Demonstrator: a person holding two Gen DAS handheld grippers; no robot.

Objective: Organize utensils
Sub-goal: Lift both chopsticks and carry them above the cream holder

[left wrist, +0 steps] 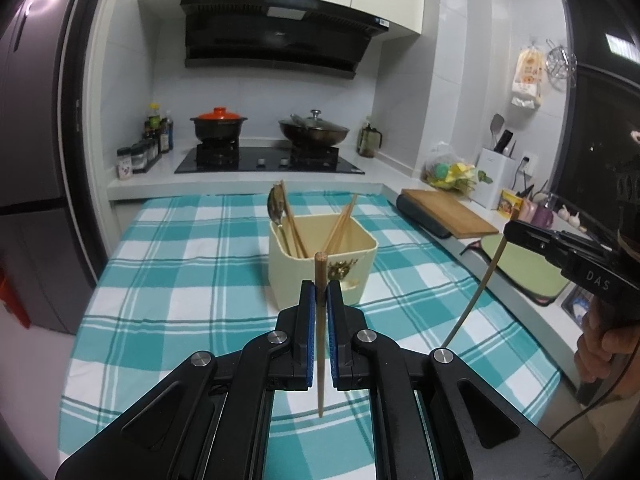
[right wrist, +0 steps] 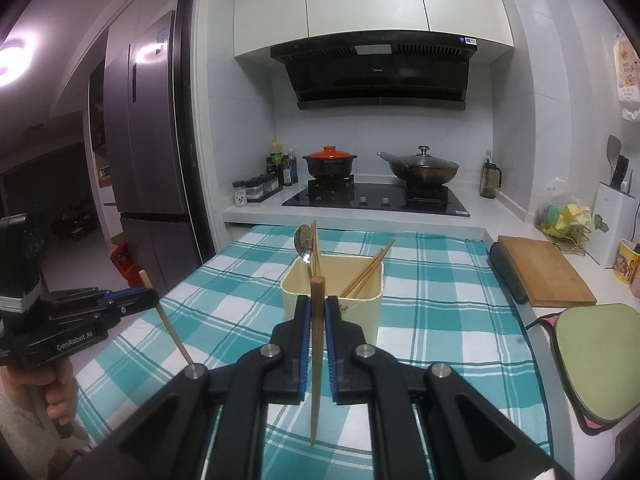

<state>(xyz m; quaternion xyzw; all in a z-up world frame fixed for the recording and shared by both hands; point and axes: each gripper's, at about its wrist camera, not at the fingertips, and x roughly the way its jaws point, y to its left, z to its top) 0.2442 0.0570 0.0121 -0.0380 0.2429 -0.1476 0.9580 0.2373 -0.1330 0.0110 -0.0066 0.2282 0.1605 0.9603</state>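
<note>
In the left wrist view, the left gripper (left wrist: pixel 321 294) is clenched on a wooden chopstick (left wrist: pixel 320 336) at the centre of the frame. The stick's long axis runs nearly straight up and down the picture, blunt end at the top and thin tip at the bottom, hanging over the cloth. At the right edge the right gripper (left wrist: pixel 510 233) grasps a second chopstick (left wrist: pixel 478 292), slanting from upper right down to lower left.

The right wrist view shows the same grip head on: that second chopstick stands upright at centre frame, thick end up. The left gripper shows at lower left with its stick tilted, tip toward lower right.

Just above both grippers in the frame stands a cream square holder (left wrist: pixel 320 270) with a spoon (left wrist: pixel 276 206) and more chopsticks leaning inside. It sits on a teal and white checked cloth (left wrist: pixel 180 280). In the upper frame are a stove (left wrist: pixel 268 158), a pot with an orange lid (left wrist: pixel 218 124), a wok (left wrist: pixel 314 130) and a range hood (left wrist: pixel 280 34). A wooden cutting board (left wrist: pixel 448 212) lies at right.
</note>
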